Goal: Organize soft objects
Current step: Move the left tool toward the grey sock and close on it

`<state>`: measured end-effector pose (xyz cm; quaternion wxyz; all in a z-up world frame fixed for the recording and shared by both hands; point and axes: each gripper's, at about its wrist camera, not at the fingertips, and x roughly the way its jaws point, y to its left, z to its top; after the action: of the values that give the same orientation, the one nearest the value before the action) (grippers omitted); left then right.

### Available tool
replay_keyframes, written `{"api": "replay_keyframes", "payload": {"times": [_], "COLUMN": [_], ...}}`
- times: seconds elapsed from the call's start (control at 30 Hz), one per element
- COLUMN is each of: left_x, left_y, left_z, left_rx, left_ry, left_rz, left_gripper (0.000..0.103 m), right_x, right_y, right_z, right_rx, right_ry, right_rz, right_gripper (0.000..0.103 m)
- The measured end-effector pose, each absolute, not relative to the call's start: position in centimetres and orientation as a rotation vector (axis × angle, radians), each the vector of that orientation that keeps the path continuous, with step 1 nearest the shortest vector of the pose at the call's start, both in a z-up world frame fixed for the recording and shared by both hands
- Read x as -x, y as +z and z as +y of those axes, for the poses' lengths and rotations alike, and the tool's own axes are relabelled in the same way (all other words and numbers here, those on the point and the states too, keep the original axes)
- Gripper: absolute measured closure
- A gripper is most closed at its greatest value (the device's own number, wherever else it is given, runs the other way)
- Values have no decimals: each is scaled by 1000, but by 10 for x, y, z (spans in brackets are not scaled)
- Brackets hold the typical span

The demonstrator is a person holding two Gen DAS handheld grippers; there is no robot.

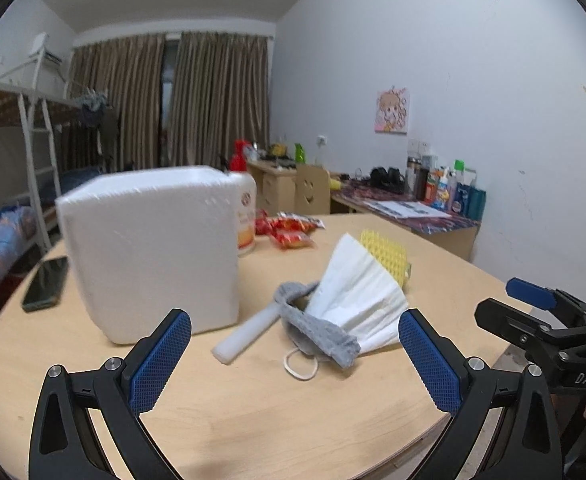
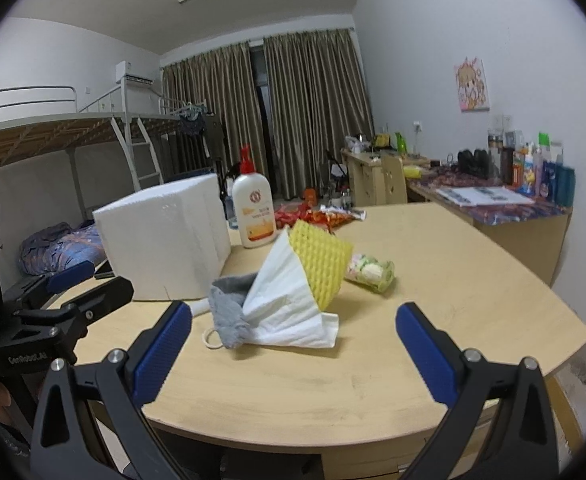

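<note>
A pile of soft things lies mid-table: a white folded tissue [image 1: 357, 292] [image 2: 289, 304], a grey knitted cloth [image 1: 317, 328] [image 2: 231, 312] over a face mask with a white ear loop [image 1: 299, 366] [image 2: 211, 338], and a yellow foam net [image 1: 385, 254] [image 2: 323, 262] leaning behind. A white foam stick [image 1: 245, 334] lies beside them. A white foam box [image 1: 149, 252] [image 2: 165, 236] stands to the left. My left gripper [image 1: 295, 356] is open and empty, just short of the pile. My right gripper [image 2: 293, 350] is open and empty, also just short of it.
On the round wooden table [image 1: 253, 412] [image 2: 433, 280]: a lotion bottle [image 2: 253, 208], red snack packets [image 1: 293, 230], a dark phone [image 1: 47, 284], a small green-wrapped packet [image 2: 371, 272]. The right gripper shows at the right of the left wrist view [image 1: 533, 312]. Bunk bed left, desks right.
</note>
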<state>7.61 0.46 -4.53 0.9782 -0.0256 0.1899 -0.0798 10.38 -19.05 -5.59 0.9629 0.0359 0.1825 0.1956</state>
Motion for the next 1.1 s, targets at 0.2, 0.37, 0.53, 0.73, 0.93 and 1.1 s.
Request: {"api": "replay_keyframes", "payload": {"times": [0.2,0.37,0.53,0.73,0.93,1.1], "left_x": [-102,-126,-144,-167,-191,-203], "left_y": [-63,-73,-77,-79,-90,-97], "left_z": [-3,-7,-8,-7,-5,-4], "left_rx": [54,60,51,68,76,82], "left_ry": [-203,-215,-218,-239,-228,-214], "left_rz": [442,493,529,583,657,696], "left_gripper": [0,0,0,5,17,25], "right_x": [-121,-135,-148,-159,-168,-173], "right_y": [-66,-72,-78,-81,-79,-79], "right_z": [-192,-193,-191,-193,-192,-184], "right_rx": [-55,-60,-67,-93,-88,-79], "right_ry": [383,390,405,427,442,492], "right_rz": [401,428,455,468,466,472], "right_gripper": [0,0,0,0,0,0]}}
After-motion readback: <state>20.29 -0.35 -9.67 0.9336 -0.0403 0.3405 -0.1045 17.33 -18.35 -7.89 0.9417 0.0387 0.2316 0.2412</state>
